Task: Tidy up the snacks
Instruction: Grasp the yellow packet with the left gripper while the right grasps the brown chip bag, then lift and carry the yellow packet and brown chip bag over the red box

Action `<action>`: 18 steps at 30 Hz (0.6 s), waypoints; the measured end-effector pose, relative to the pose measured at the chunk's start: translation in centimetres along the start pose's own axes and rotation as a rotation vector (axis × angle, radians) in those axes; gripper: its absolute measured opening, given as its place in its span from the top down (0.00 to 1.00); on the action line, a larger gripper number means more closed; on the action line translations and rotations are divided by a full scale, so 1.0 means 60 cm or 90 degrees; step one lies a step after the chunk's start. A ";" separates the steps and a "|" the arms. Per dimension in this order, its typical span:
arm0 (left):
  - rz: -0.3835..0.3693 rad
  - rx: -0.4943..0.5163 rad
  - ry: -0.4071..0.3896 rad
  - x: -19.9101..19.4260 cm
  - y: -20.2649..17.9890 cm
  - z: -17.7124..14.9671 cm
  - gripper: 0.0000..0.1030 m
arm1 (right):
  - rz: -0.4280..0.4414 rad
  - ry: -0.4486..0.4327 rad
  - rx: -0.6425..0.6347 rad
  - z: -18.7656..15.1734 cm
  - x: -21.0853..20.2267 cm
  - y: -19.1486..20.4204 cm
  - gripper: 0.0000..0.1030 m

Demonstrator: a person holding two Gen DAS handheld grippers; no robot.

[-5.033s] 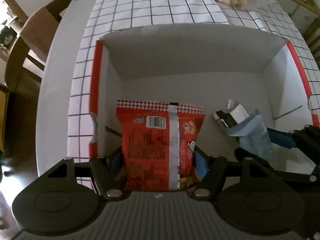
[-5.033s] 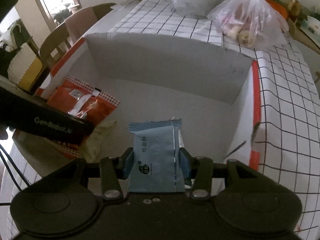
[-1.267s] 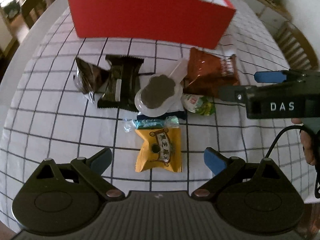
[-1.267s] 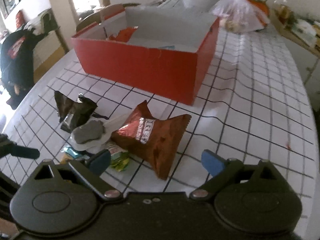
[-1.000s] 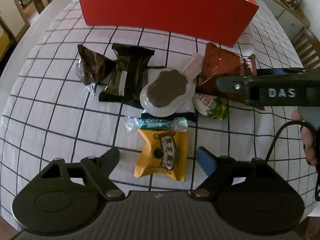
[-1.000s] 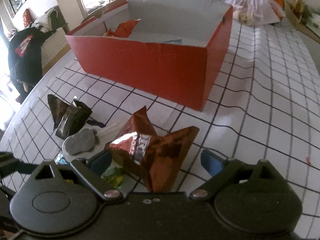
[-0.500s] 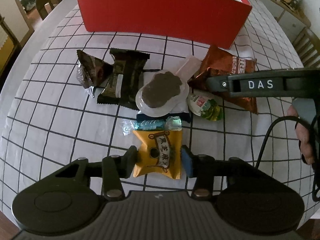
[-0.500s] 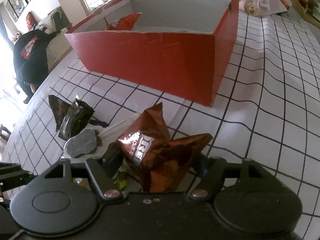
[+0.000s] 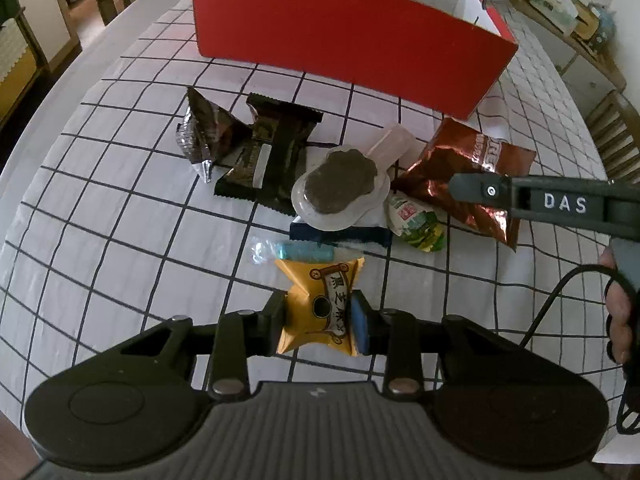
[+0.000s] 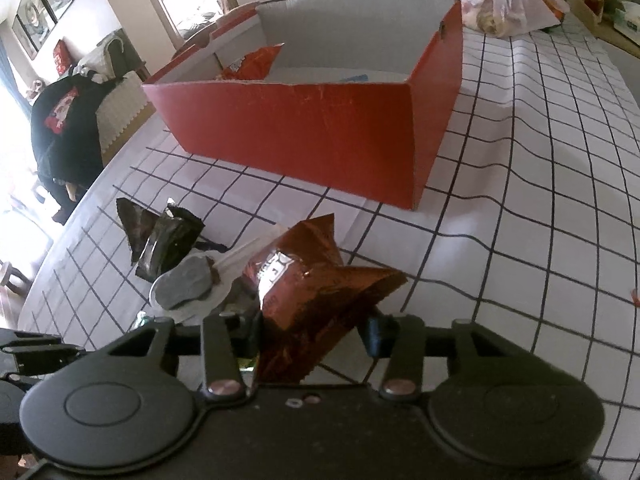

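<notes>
While pinching yellow packet [image 9: 318, 312] in left gripper [image 9: 319, 322], clamping copper foil bag [image 10: 316, 300] in right gripper [image 10: 314, 334]; facing red box [image 10: 320, 132] ahead, bare checked cloth [image 10: 520, 220] opening rightward.

Five seconds ago: both grippers inside the red box [image 10: 320, 128], left holding a red packet, right holding a pale blue one. Now both out of the box and low over the bench [image 9: 120, 200], with those two packets left inside. About one second ago: jaws wide apart around new snacks. Now left gripper [image 9: 318, 316] closed on the yellow packet [image 9: 320, 304], pinched and creased in the middle. Right gripper [image 10: 316, 336] closed on the brown foil bag [image 10: 316, 300], now crumpled and raised at its far end.
</notes>
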State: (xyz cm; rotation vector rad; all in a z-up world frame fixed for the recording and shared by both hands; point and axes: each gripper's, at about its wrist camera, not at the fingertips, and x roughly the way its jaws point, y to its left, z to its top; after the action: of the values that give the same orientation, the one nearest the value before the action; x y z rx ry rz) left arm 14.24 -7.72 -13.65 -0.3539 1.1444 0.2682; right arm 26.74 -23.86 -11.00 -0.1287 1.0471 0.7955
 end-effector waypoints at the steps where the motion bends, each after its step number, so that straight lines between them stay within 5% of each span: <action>1: -0.001 -0.004 -0.002 -0.004 0.002 -0.001 0.68 | 0.004 -0.004 0.003 -0.003 -0.005 0.000 0.57; 18: -0.005 -0.041 -0.063 -0.108 0.020 0.034 0.68 | 0.020 -0.083 0.039 -0.007 -0.121 0.007 0.57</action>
State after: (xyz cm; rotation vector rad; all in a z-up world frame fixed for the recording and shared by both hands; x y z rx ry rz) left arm 12.94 -5.99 -7.09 -0.3972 1.0389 0.3127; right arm 24.30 -27.55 -5.22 -0.0082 0.9507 0.7883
